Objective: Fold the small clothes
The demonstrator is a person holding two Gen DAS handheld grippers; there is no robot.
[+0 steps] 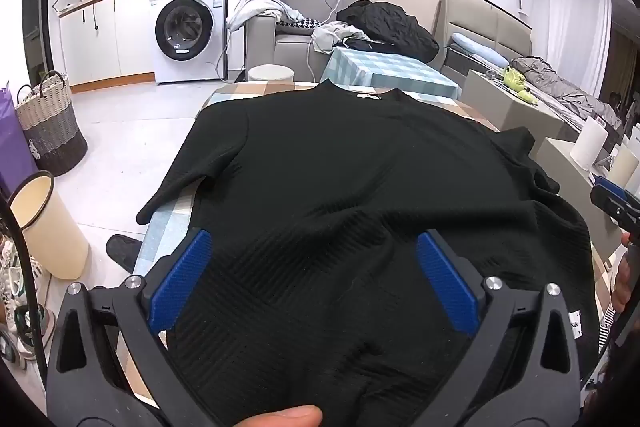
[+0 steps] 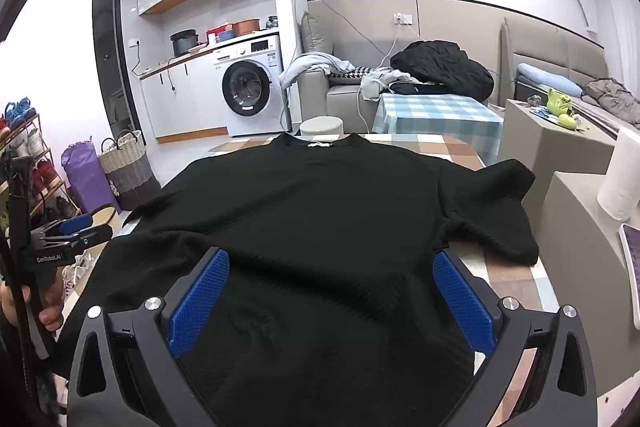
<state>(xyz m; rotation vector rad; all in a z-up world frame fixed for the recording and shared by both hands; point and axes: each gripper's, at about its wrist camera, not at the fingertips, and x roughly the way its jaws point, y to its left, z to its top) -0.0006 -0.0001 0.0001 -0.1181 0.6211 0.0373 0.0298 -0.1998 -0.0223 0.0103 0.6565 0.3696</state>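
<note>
A black ribbed short-sleeved top (image 1: pixel 340 155) lies flat on a checked tablecloth (image 1: pixel 256 89), its collar at the far end and its hem nearest me. My left gripper (image 1: pixel 314 239) hovers over the left part of the hem, jaws wide open; fabric lies between the blue pads (image 1: pixel 180 279), which do not press it. A thumb (image 1: pixel 296 417) shows at the bottom edge. My right gripper (image 2: pixel 330 255) stands just as wide over the right part of the top (image 2: pixel 312 195), near the right sleeve (image 2: pixel 492 211). Each gripper shows at the edge of the other's view: right (image 1: pixel 612 199), left (image 2: pixel 68 235).
A woven laundry basket (image 1: pixel 52 123) and a cream bin (image 1: pixel 48 223) stand on the floor at the left. Beyond the table are a white stool (image 1: pixel 270 73), a blue-checked low table (image 1: pixel 384 67), a washing machine (image 1: pixel 188 27) and a sofa with clothes. A paper roll (image 2: pixel 620 179) stands at the right.
</note>
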